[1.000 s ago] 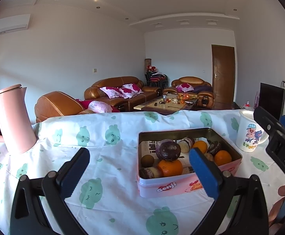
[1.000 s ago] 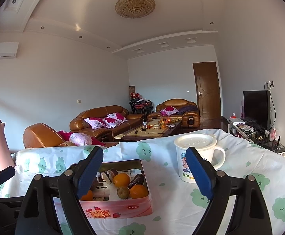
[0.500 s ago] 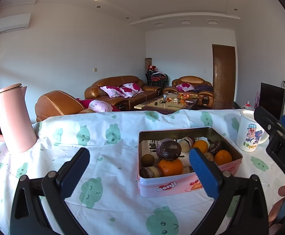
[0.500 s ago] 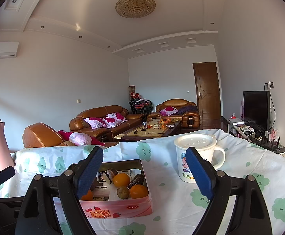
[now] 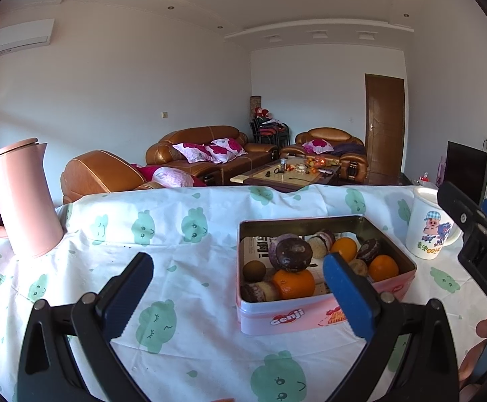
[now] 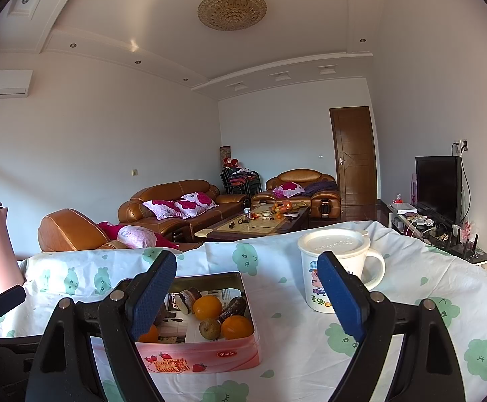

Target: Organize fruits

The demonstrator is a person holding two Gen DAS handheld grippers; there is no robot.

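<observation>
Pink kettle stood far left on tablecloth; lidded cartoon mug just right of tin. Tin mid-table, held oranges, dark fruits. Left gripper spread wide, empty, above cloth. Right gripper spread wide, empty, touching nothing.

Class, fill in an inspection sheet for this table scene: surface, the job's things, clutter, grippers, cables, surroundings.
Surface: tablecloth, white with green cartoon prints, wrinkled.
Job's things: pink tin, open, holding oranges, a brown kiwi-like fruit and dark round fruits.
Clutter: pink kettle at the left; lidded cartoon mug right of the tin.
Grippers: left gripper and right gripper both open, holding nothing.
Cables: wires by the television.
Surroundings: brown leather sofas, coffee table, wooden door.
</observation>
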